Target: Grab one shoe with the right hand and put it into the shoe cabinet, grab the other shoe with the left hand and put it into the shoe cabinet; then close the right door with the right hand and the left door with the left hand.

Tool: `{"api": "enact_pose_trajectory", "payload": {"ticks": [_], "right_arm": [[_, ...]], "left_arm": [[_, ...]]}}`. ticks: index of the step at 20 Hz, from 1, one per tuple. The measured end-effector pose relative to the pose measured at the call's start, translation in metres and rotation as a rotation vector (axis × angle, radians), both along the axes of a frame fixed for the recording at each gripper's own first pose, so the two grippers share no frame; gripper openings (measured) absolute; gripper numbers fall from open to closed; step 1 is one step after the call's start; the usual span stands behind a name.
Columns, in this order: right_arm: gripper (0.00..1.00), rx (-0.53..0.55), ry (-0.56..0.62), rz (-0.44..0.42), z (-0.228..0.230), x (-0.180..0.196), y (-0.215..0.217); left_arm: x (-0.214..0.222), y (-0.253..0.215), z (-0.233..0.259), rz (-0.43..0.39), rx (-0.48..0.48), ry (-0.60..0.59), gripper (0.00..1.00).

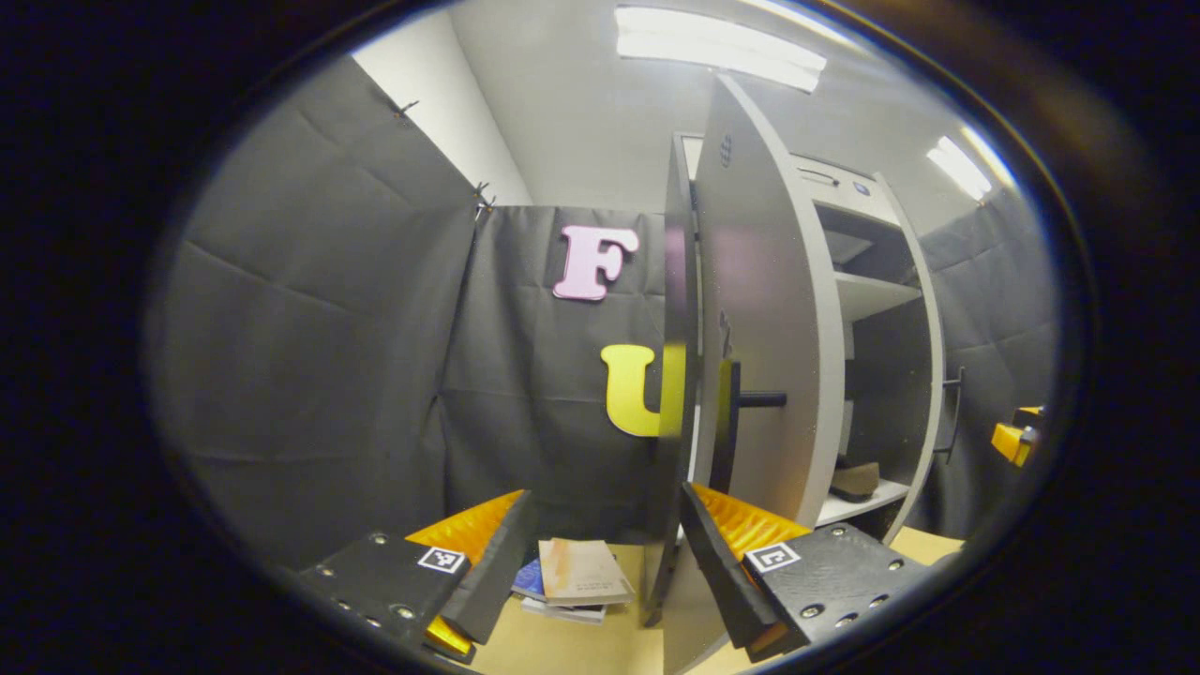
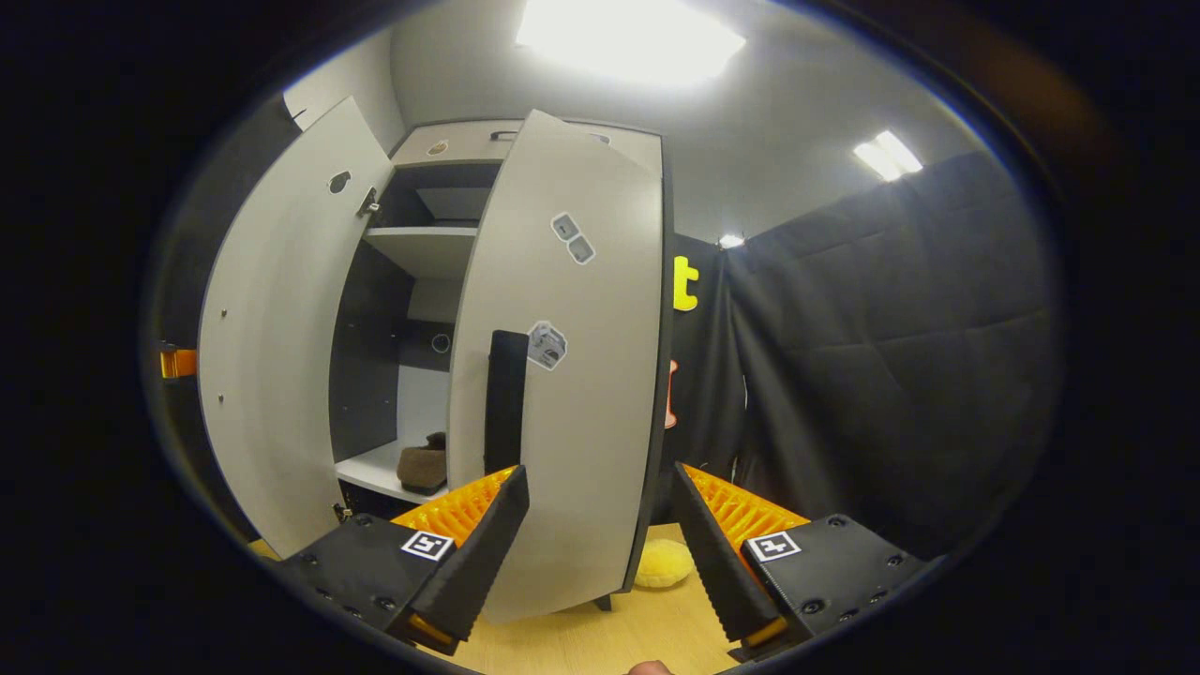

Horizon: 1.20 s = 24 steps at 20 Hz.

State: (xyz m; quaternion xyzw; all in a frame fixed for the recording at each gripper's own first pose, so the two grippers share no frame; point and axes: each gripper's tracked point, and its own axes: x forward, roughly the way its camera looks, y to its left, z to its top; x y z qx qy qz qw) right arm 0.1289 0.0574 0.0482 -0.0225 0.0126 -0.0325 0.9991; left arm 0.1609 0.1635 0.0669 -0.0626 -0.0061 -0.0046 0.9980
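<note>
Already a shoe (image 2: 422,466) sits on the cabinet's lower shelf (image 2: 370,473), and both doors hang half open. Each gripper, right gripper (image 2: 600,525) and left gripper (image 1: 605,548), has its fingers spread, straddling a door's edge; pushing off-centre could make a finger slip past the right door (image 2: 562,375) or left door (image 1: 764,309) and leave it ajar.

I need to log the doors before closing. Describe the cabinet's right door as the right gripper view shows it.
The right door is a flat, pale grey panel with a dark edge, seemingly laminated board. It stands ajar, part-way swung out, and hides part of the cabinet's opening. A black bar handle runs upright on its face, and small stickers sit higher up. The open right tool straddles its lower edge; contact cannot be told.
</note>
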Motion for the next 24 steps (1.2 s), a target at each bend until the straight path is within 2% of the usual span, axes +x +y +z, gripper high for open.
{"api": "enact_pose_trajectory", "payload": {"ticks": [3,4,5,6,7,9,10,11,14,15,16,17,18,19,20,24], "right_arm": [[0.98,0.018,0.0,0.017,-0.003,0.001,-0.016],[0.98,0.023,0.003,0.025,-0.005,0.003,-0.019],[0.98,0.024,0.006,0.03,-0.006,0.004,-0.024],[0.97,0.026,0.009,0.034,-0.007,0.005,-0.029],[0.98,0.03,0.009,0.038,-0.008,0.005,-0.034],[0.97,0.033,0.009,0.043,-0.007,0.005,-0.045],[0.98,0.031,0.01,0.042,-0.008,0.005,-0.051],[0.98,0.029,0.011,0.042,-0.008,0.003,-0.057],[0.98,0.026,0.017,0.035,-0.011,0.0,-0.073],[0.98,0.027,0.02,0.034,-0.012,-0.001,-0.078],[0.98,0.028,0.022,0.035,-0.012,-0.002,-0.082],[0.97,0.027,0.023,0.035,-0.013,-0.003,-0.085],[0.98,0.023,0.024,0.035,-0.013,-0.004,-0.088],[0.98,0.019,0.024,0.034,-0.013,-0.005,-0.092],[0.98,0.016,0.024,0.035,-0.014,-0.005,-0.095],[0.98,0.011,0.023,0.02,-0.014,-0.009,-0.109]], "left_arm": [[-0.004,-0.023,0.002,-0.004,-0.009,0.006,0.92],[-0.005,-0.034,0.004,-0.013,-0.008,0.004,0.87],[-0.01,-0.045,0.004,-0.021,-0.002,0.003,0.96],[-0.011,-0.056,0.007,-0.027,0.006,0.0,0.87],[-0.011,-0.065,0.008,-0.029,0.013,-0.002,0.87],[-0.009,-0.082,0.011,-0.023,0.019,-0.009,0.96],[-0.008,-0.087,0.011,-0.017,0.014,-0.01,0.97],[-0.008,-0.092,0.012,-0.01,-0.002,-0.018,0.92],[-0.005,-0.103,0.017,-0.004,-0.046,-0.023,0.87],[-0.003,-0.108,0.014,-0.008,-0.057,-0.019,0.92],[-0.003,-0.113,0.013,-0.011,-0.064,-0.017,0.92],[0.001,-0.119,0.015,-0.016,-0.068,-0.017,0.97],[0.004,-0.126,0.016,-0.023,-0.068,-0.013,0.97],[0.005,-0.134,0.014,-0.031,-0.067,-0.012,0.87],[0.01,-0.143,0.014,-0.042,-0.068,-0.009,0.92],[0.025,-0.18,0.014,-0.08,-0.052,-0.015,0.92]]}}
